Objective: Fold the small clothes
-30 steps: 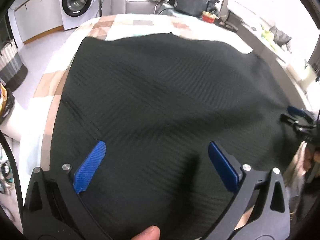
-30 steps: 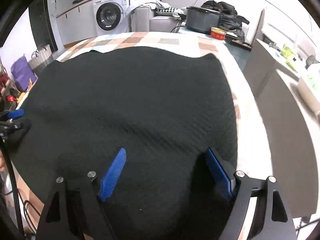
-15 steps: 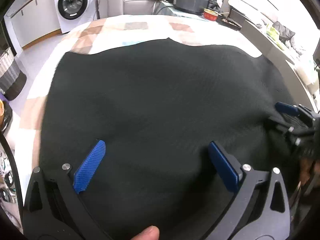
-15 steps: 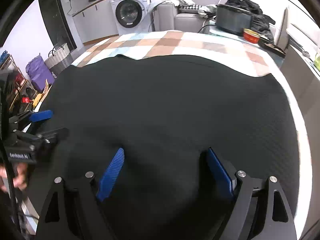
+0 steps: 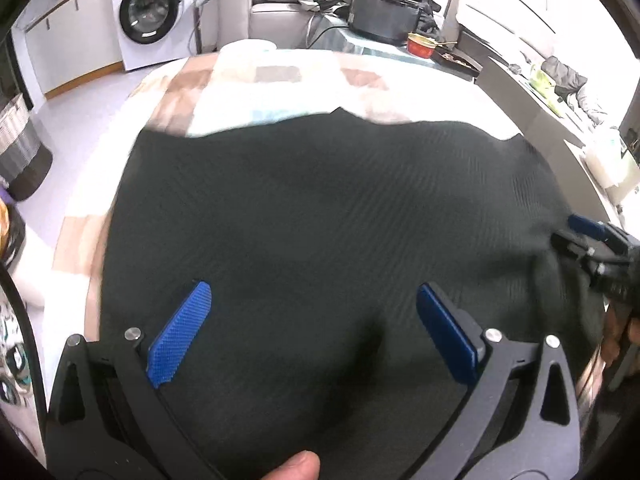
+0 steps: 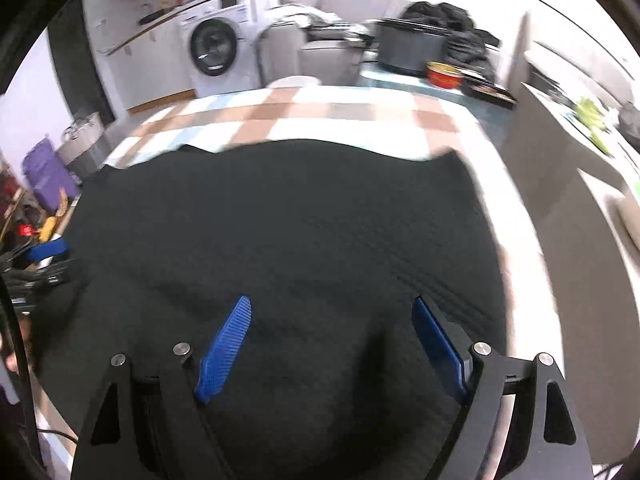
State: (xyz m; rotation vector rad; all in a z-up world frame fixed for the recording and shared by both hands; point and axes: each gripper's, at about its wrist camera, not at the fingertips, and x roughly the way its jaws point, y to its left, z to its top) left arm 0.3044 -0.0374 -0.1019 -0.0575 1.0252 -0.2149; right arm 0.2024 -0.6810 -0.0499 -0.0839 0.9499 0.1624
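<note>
A black ribbed garment (image 5: 320, 216) (image 6: 288, 232) lies spread flat over a table with a checked cloth (image 5: 280, 76) (image 6: 304, 116). My left gripper (image 5: 313, 287) hovers over the garment's near part, open, with nothing between its blue pads (image 5: 180, 336). My right gripper (image 6: 331, 303) is also open above the fabric, its pads (image 6: 224, 352) clear of it. Each gripper shows in the other's view: the right gripper (image 5: 592, 236) at the garment's right edge, the left gripper (image 6: 44, 256) at its left edge. A thumb (image 5: 300, 464) shows at the bottom.
Beyond the table stand a washing machine (image 5: 150, 12) (image 6: 216, 52), a sofa with piled clothes (image 5: 280, 4), a dark pot (image 5: 384, 12) and a red bowl (image 5: 420, 44). A basket (image 5: 20, 152) sits on the floor at left; a grey counter (image 6: 568, 168) runs along the right.
Both views have drawn back toward me; more checked cloth now shows beyond the garment's far edge. The grippers stayed open and sit nearer each other than a second ago.
</note>
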